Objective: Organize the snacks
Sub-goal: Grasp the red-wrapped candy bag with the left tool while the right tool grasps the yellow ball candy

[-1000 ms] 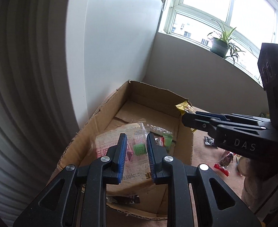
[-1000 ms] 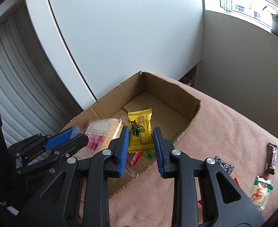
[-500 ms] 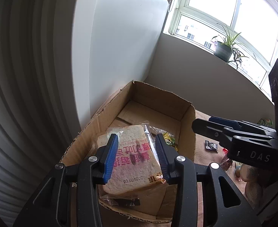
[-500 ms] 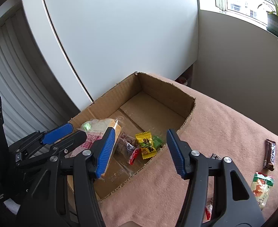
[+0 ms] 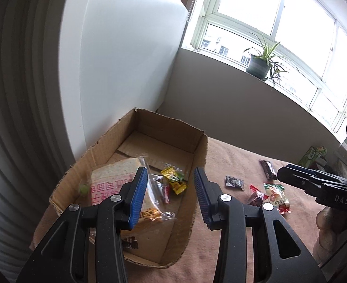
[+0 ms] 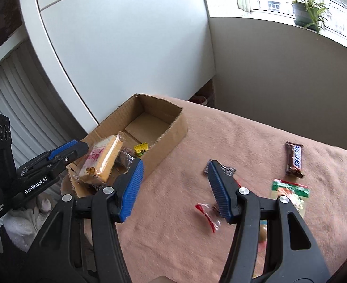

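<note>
Right wrist view: right gripper (image 6: 174, 187) is spread wide and empty, hovering over the pink blanket (image 6: 244, 141) just right of the cardboard box (image 6: 173, 129). Left gripper (image 5: 170, 194) is also open and empty, above the box's near end. Already in the box: bagged bread slice (image 6: 102, 159), yellow candy (image 6: 141, 148), a few small wrappers. On the blanket to the right, not yet boxed: chocolate bar (image 6: 294, 159), dark sachet (image 6: 227, 171), red-wrapped candy (image 6: 207, 213), green-and-white snack pack (image 6: 291, 194). Risks, as I judge them: the loose pieces lie flat on soft fabric, so the fingers may pinch blanket along with a wrapper, or slide off the thin foil. Red candy sits right under the right finger (image 6: 220, 193), partly hidden, so it's easy to nudge instead of straddle. Box looks light with low walls; a gripper bumping its rim could shove it toward the far-left edge.
</note>
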### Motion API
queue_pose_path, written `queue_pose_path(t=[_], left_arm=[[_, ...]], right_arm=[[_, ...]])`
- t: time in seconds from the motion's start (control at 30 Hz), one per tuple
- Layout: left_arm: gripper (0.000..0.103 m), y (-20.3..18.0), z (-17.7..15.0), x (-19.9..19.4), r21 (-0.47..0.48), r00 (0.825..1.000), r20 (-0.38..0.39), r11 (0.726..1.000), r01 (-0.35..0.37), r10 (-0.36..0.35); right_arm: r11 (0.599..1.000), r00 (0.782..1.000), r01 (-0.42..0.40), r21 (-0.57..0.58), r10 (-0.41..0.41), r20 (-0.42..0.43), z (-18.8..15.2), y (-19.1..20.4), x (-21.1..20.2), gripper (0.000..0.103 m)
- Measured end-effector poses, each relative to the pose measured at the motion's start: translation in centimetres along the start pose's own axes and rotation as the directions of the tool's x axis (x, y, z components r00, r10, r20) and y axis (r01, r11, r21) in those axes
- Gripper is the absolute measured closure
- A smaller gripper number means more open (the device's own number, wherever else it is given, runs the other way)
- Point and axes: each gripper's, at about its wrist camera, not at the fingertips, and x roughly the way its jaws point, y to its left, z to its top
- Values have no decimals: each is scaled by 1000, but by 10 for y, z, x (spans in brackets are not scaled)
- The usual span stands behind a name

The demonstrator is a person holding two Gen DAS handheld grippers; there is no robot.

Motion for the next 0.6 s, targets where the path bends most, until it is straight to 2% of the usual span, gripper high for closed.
queue_pose_path(t=[0.33,0.6], left_arm=[[64,-41,-23,12,12,992,-59,994,112,-111],[64,-84,-40,42,72,967,-164,975,209,-195]], right_arm=[[989,993,119,90,-121,13,-50,-45,-47,44],[965,977,209,157,-200,-72,-97,-69,-46,44]])
